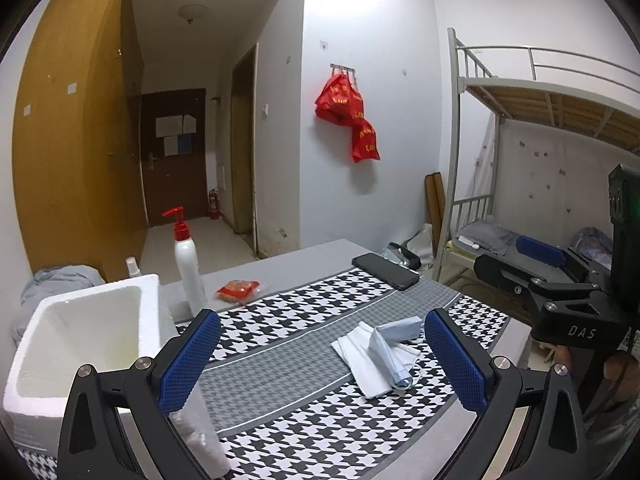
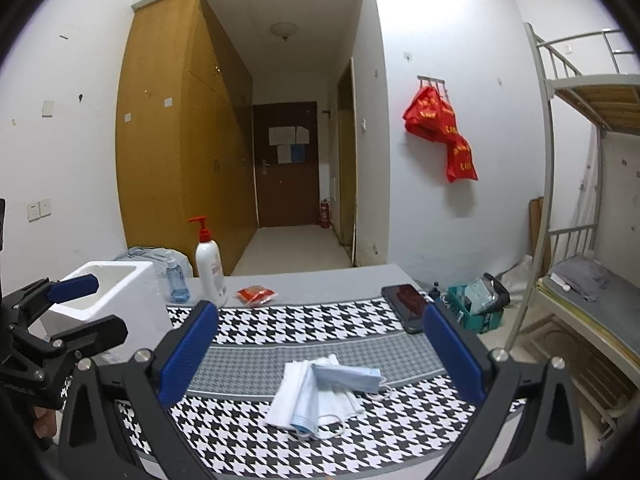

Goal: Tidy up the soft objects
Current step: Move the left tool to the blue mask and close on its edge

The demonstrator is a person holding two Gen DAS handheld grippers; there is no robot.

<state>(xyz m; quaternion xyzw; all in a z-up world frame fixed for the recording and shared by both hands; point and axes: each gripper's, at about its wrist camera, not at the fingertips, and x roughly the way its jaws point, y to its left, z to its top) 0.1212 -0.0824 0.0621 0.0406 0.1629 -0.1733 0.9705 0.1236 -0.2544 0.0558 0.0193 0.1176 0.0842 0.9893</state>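
A loose pile of face masks (image 1: 384,354) (image 2: 324,390), white and pale blue, lies on the houndstooth cloth (image 1: 288,320) (image 2: 304,320). My left gripper (image 1: 320,360) is open above the cloth, the pile just inside its right finger. My right gripper (image 2: 320,354) is open too, with the pile below and between its blue pads (image 2: 188,350). Each gripper shows in the other's view: the right gripper (image 1: 536,264) at the far right, the left gripper (image 2: 84,308) at the far left over the foam box. Nothing is held.
A white foam box (image 1: 80,344) (image 2: 116,292) stands at the table's left. Behind it are a pump bottle (image 1: 188,264) (image 2: 209,264), a small spray bottle (image 2: 176,280), a red packet (image 1: 238,290) (image 2: 256,294) and a black phone (image 1: 386,270) (image 2: 408,304). A bunk bed (image 1: 520,152) stands at the right.
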